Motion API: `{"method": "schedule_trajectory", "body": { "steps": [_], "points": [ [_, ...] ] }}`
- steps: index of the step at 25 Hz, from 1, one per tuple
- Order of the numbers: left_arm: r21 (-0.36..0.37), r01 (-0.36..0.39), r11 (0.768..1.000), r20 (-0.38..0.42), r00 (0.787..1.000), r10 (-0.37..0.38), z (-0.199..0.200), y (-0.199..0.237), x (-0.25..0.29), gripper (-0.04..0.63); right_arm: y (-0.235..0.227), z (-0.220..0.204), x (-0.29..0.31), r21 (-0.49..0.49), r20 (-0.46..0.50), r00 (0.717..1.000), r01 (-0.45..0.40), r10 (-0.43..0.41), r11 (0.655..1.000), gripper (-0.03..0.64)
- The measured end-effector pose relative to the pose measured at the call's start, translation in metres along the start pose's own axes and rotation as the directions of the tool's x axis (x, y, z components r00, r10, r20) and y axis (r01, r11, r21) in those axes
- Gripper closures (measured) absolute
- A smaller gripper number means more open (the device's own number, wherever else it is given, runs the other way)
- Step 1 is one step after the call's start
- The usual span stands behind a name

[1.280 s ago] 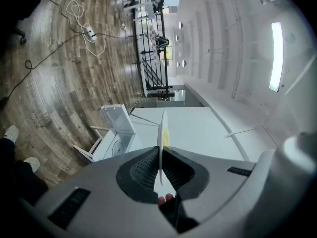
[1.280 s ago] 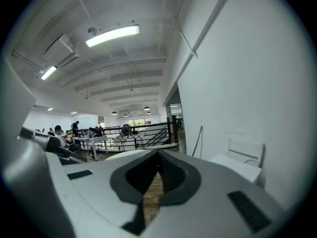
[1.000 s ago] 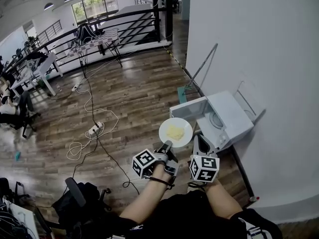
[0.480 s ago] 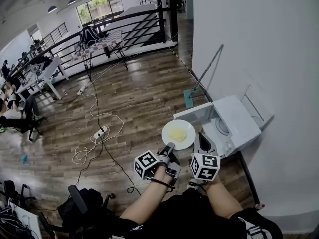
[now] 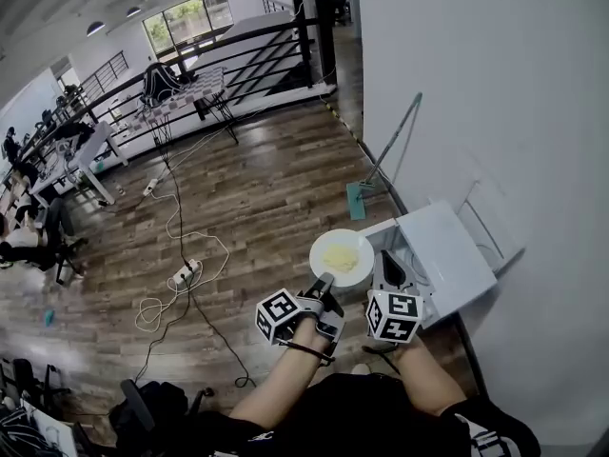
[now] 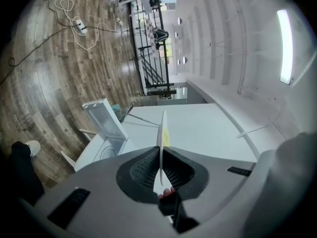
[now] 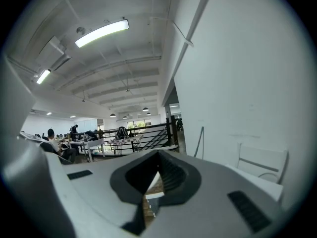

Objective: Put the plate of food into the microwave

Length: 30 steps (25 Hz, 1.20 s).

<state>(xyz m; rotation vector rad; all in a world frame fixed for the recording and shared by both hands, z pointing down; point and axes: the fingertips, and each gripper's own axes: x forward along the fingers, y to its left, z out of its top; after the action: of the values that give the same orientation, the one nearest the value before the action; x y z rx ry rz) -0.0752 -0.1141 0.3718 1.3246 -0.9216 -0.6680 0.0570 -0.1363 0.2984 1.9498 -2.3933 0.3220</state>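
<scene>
Pads (image 6: 141, 168) of left gripper (image 6: 161, 175) clamped on the rim of plate (image 5: 361, 261), which shows edge-on between them, with the bite reaching only a short way in from the edge. Right gripper (image 7: 151, 188) alongside, jaws drawn close together with nothing between. Plate carried level, just short of microwave (image 5: 447, 255), on the side away from the wall, with yellow food (image 5: 336, 254) heaped at its middle. Held rim on the edge farthest from microwave, free edge pointing toward it. Door (image 6: 105, 117) swung open, leaving microwave's front clear. Judged by look: stiff, fairly light, probably smooth and glazed, so liable to slip or pivot in a one-edge grip and to chip if knocked against microwave's frame. Food loose on a shallow dish, likely to slide toward any low side. Best held at the rim with a deep, square bite and kept flat throughout. If the far edge droops, support from the right gripper under or on the rim at the side, well away from the food. Slow entry into microwave, free edge first.
</scene>
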Motion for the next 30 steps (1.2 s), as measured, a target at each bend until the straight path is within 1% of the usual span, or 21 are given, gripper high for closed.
{"method": "schedule_trajectory", "body": {
  "steps": [6, 10, 15, 17, 20, 22, 25, 28, 30],
  "points": [
    [0.003, 0.000, 1.000, 0.019, 1.000, 0.000, -0.002, -0.015, 0.055, 0.583, -0.046, 0.014, 0.036, 0.011, -0.005, 1.000, -0.010, 0.010, 1.000, 0.604],
    [0.012, -0.006, 1.000, 0.014, 1.000, 0.006, -0.005, -0.016, 0.085, 0.583, -0.076, 0.016, 0.054, 0.044, 0.011, 1.000, 0.019, -0.019, 0.999, 0.604],
    [0.014, -0.036, 0.999, -0.037, 0.999, 0.037, -0.016, -0.006, 0.126, 0.583, -0.112, 0.004, 0.072, 0.068, -0.016, 0.997, 0.070, -0.069, 0.995, 0.604],
    [0.018, -0.035, 0.999, -0.068, 0.997, 0.036, -0.020, -0.007, 0.143, 0.583, -0.125, 0.003, 0.077, 0.072, -0.020, 0.995, 0.097, -0.096, 0.993, 0.604],
    [0.044, -0.026, 0.999, -0.124, 0.992, 0.032, -0.024, -0.008, 0.171, 0.583, -0.144, 0.004, 0.087, 0.075, -0.011, 0.990, 0.143, -0.142, 0.987, 0.604],
    [0.051, -0.025, 0.998, -0.178, 0.984, 0.034, -0.030, -0.007, 0.192, 0.582, -0.159, 0.003, 0.092, 0.082, -0.010, 0.981, 0.192, -0.192, 0.978, 0.604],
    [0.056, -0.019, 0.998, -0.266, 0.963, 0.034, -0.037, -0.004, 0.219, 0.583, -0.179, 0.001, 0.098, 0.087, -0.011, 0.961, 0.277, -0.277, 0.957, 0.604],
    [0.069, -0.007, 0.998, -0.349, 0.937, 0.031, -0.030, -0.008, 0.244, 0.583, -0.186, 0.003, 0.108, 0.093, -0.005, 0.933, 0.359, -0.361, 0.929, 0.604],
    [0.088, -0.001, 0.996, -0.410, 0.911, 0.037, -0.025, -0.011, 0.261, 0.583, -0.190, 0.006, 0.115, 0.108, 0.002, 0.906, 0.421, -0.423, 0.901, 0.604]
  ]
}}
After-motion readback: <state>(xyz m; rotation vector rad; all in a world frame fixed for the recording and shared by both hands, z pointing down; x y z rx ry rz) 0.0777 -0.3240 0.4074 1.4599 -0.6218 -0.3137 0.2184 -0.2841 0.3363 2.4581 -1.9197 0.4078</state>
